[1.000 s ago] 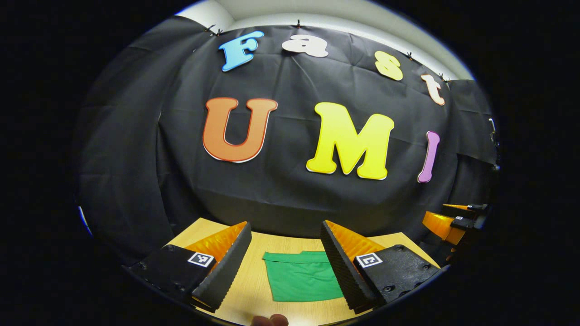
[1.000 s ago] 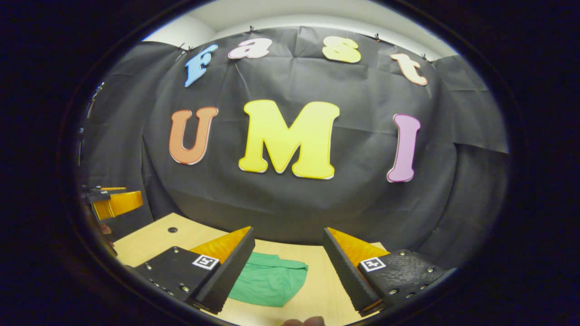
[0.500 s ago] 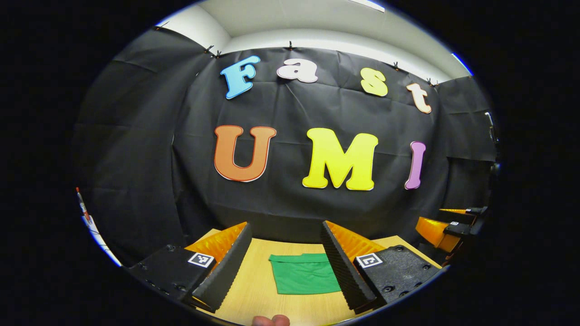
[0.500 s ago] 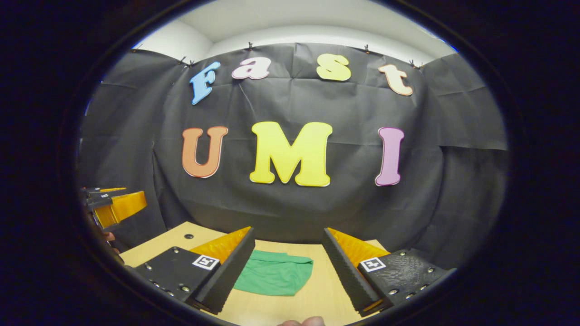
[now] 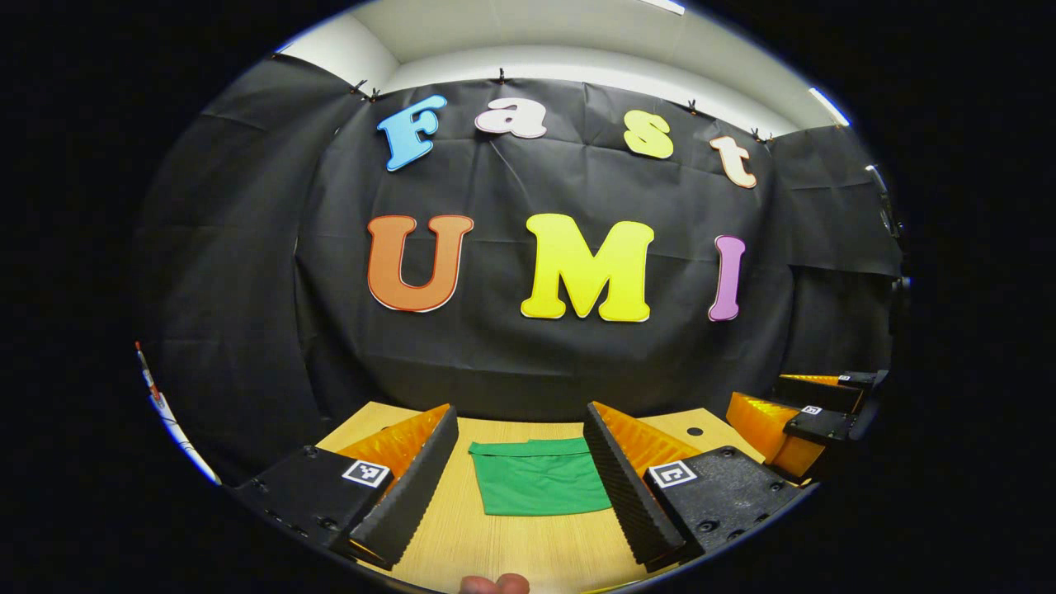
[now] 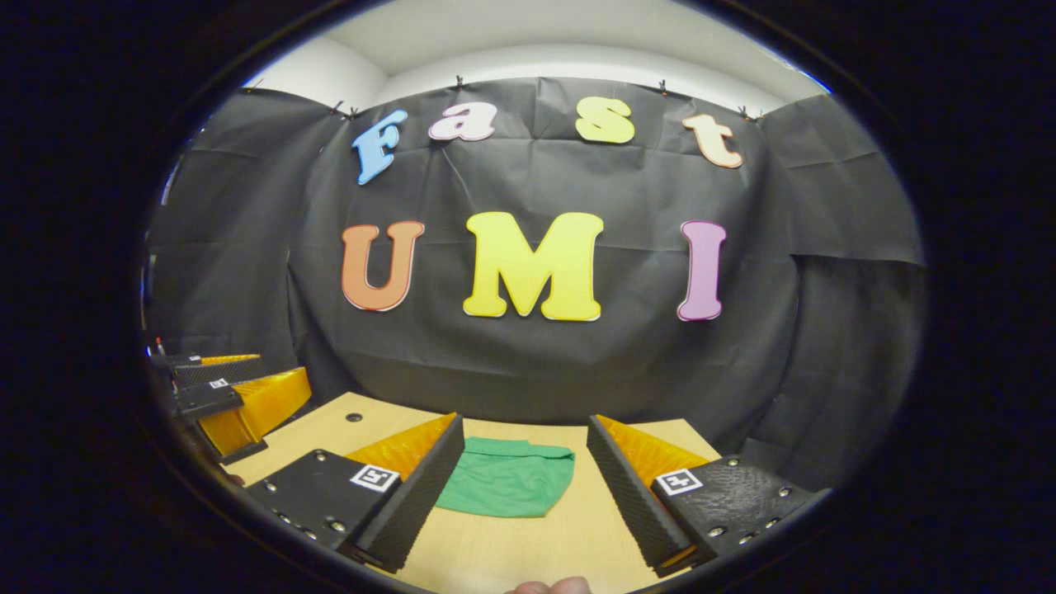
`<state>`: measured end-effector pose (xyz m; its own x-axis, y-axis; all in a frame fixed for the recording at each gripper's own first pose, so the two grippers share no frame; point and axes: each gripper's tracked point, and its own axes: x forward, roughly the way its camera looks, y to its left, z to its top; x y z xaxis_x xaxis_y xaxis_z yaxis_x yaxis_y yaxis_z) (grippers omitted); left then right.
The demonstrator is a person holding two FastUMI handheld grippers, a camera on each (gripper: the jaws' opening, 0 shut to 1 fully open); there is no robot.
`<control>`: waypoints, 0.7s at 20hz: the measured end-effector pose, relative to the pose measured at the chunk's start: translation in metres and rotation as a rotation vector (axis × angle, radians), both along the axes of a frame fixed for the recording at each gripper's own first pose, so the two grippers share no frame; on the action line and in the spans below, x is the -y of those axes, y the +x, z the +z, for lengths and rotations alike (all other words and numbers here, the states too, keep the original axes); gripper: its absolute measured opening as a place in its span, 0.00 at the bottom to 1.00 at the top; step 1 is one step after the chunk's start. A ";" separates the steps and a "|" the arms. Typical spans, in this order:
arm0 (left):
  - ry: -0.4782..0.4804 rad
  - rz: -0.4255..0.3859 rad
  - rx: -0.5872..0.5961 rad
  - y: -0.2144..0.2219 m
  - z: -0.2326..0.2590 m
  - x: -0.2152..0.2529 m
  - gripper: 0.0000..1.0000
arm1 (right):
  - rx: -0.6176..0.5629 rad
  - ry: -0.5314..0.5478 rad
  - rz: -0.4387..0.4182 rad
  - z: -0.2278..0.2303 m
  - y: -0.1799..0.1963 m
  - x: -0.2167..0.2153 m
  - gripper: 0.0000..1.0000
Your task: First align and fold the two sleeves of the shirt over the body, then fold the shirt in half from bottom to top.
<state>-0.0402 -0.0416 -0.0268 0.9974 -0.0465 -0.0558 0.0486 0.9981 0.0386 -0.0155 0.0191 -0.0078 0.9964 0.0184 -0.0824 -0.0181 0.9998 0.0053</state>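
Both my views are evenly and fairly brightly lit from overhead; a ceiling light strip glows at the upper right of my left gripper view. The wooden table shows only soft, faint shadows and no glare. Focus is sharp at centre, while fisheye bending curves the black cloth wall toward the edges.

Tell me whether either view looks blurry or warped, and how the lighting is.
Left gripper view: sharp, even light, fisheye bending the table edge; green shirt crisp. Right gripper view: equally sharp, shirt softly lit, no glare.
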 end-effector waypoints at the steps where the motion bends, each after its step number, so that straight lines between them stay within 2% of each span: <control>1: 0.004 0.000 0.000 0.000 0.000 0.002 0.98 | 0.005 -0.001 -0.008 0.003 0.001 0.001 0.97; 4: 0.014 0.003 0.007 0.002 0.001 0.002 0.98 | 0.015 -0.012 -0.031 0.005 0.002 0.002 0.97; 14: 0.044 0.030 0.012 0.008 0.006 -0.004 0.98 | 0.021 -0.004 -0.018 0.006 0.007 -0.006 0.97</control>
